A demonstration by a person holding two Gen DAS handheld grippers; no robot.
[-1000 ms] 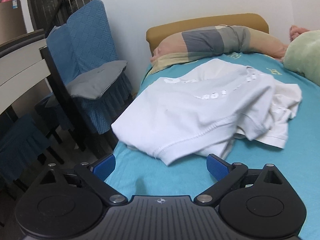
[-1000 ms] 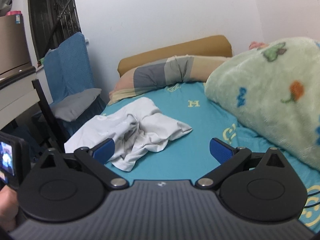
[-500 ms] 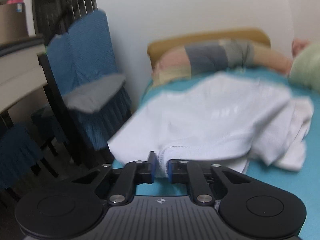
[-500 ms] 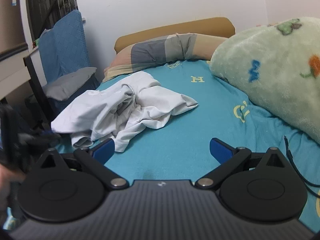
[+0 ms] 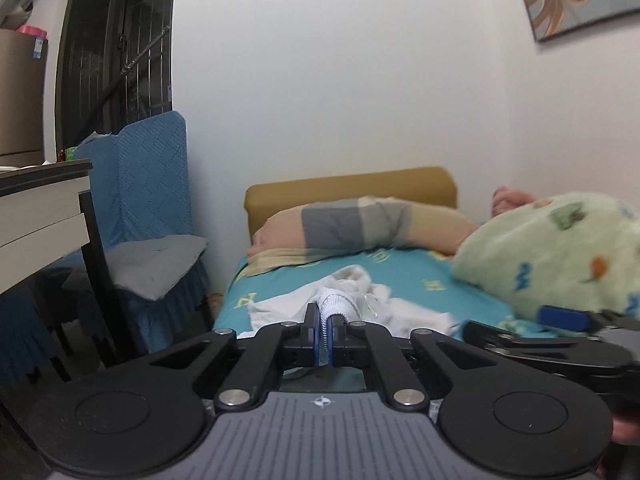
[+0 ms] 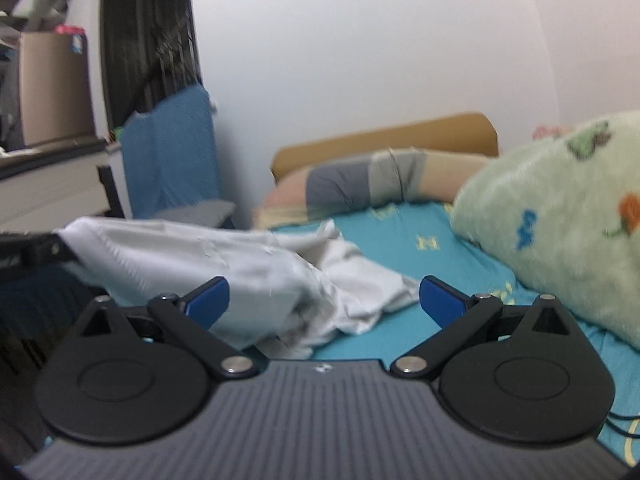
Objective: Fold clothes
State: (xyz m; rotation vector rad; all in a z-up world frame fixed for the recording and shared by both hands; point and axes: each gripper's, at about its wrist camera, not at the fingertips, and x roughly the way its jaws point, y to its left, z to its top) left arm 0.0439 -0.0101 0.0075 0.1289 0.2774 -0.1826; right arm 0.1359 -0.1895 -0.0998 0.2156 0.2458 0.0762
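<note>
A crumpled white garment (image 6: 240,268) lies on the teal bed sheet (image 6: 432,264). My left gripper (image 5: 327,334) is shut on the garment's ribbed hem (image 5: 336,306) and holds it lifted off the bed; the rest of the garment (image 5: 360,300) trails away toward the pillow. In the right wrist view the left gripper (image 6: 36,250) shows at the left edge, holding the raised corner. My right gripper (image 6: 324,300) is open and empty, just in front of the hanging cloth; it also shows at the right of the left wrist view (image 5: 560,320).
A green patterned blanket (image 6: 560,208) is bunched at the bed's right. A striped pillow (image 5: 360,228) lies against the tan headboard (image 5: 352,188). A blue-covered chair (image 5: 152,208) with a grey cushion and a desk edge (image 5: 40,204) stand left of the bed.
My left gripper closed on the garment's hem and lifted it up and back off the bed. My right gripper moved left and closer to the cloth, staying open.
</note>
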